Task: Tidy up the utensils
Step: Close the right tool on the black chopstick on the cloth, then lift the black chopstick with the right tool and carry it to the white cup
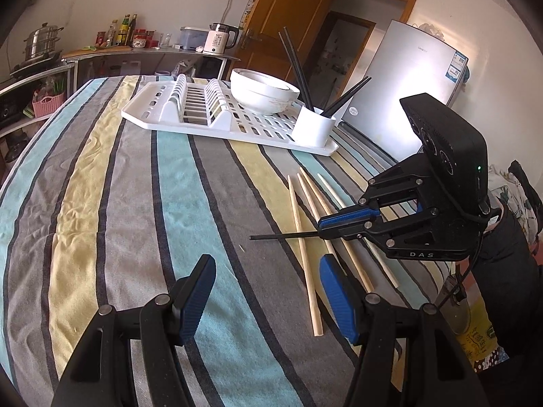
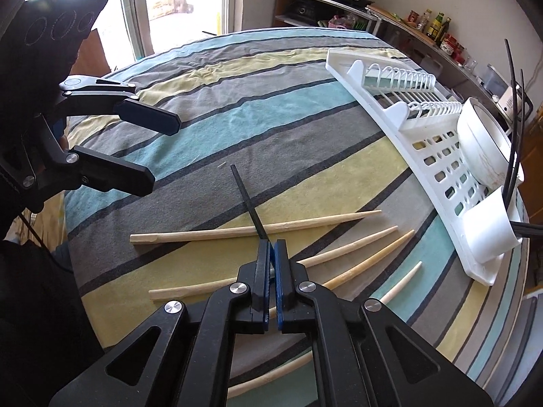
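Black chopstick [image 2: 249,201] pinched between pressed-together jaws of right gripper [image 2: 271,247], lying across wooden chopsticks [image 2: 258,229] on striped cloth [image 1: 135,203]. Left gripper [image 1: 268,291] spread, empty. Several black ones already in white holder [image 1: 314,129]; wooden ones left.

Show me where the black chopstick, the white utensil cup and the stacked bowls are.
black chopstick [image 2: 247,200], right wrist view, mid shaft.
white utensil cup [image 1: 312,127], left wrist view, front wall.
stacked bowls [image 1: 264,96], left wrist view, outer side.

black gripper [image 2: 271,247], blue pads [image 1: 198,302]
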`<action>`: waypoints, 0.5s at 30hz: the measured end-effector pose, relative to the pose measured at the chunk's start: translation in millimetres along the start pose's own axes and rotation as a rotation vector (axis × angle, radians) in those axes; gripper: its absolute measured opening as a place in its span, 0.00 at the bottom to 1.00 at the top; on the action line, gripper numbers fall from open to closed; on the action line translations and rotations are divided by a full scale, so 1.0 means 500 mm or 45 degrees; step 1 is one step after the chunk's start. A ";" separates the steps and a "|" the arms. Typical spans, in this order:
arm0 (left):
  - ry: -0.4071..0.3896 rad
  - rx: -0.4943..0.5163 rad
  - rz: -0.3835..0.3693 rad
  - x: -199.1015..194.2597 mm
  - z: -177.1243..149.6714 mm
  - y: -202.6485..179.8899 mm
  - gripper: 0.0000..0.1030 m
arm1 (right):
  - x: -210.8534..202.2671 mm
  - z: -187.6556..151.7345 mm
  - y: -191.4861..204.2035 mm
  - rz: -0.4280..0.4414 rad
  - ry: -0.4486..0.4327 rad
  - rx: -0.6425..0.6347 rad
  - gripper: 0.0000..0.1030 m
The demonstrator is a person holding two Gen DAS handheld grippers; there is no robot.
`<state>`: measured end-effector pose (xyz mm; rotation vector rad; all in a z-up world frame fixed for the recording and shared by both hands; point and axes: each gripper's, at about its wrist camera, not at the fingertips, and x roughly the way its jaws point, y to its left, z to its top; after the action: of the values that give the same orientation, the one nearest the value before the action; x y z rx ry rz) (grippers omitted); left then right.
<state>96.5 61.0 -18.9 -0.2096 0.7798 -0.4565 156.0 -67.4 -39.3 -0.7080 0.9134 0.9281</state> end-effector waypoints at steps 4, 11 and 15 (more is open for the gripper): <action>-0.001 -0.007 -0.002 -0.001 0.000 0.000 0.61 | 0.005 0.008 0.018 -0.009 0.032 -0.088 0.17; -0.006 -0.021 -0.009 -0.004 -0.002 0.004 0.61 | 0.023 0.018 0.013 0.015 0.081 -0.109 0.15; 0.001 -0.026 -0.005 0.000 -0.002 0.006 0.61 | 0.023 0.017 0.015 0.016 0.076 -0.108 0.05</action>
<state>97.0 63.8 -20.6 -0.2299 0.7856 -0.4526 155.7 -53.0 -46.9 -0.8071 0.9360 0.9654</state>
